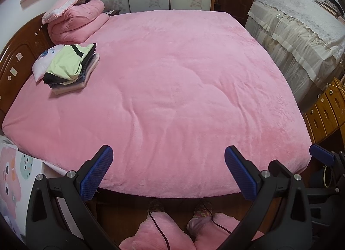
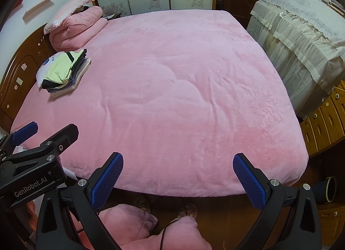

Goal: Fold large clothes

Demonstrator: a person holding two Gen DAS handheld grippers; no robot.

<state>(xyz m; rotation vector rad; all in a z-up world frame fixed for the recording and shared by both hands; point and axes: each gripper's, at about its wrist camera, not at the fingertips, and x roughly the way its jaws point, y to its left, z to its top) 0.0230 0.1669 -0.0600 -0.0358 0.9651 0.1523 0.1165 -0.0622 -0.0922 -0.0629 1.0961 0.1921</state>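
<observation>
Covering bed [image 1: 161,90]: plush pink fleece

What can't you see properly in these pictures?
- Lower clothes in the stack of clothes: both views, the green top covers them.
- Small white pillow: both views, the stack hides most of it.
- Right gripper in the left view: the picture edge cuts it off.
- Left gripper in the right view: only one blue finger shows.
- Under the bed: the pink blanket hangs over it.
</observation>
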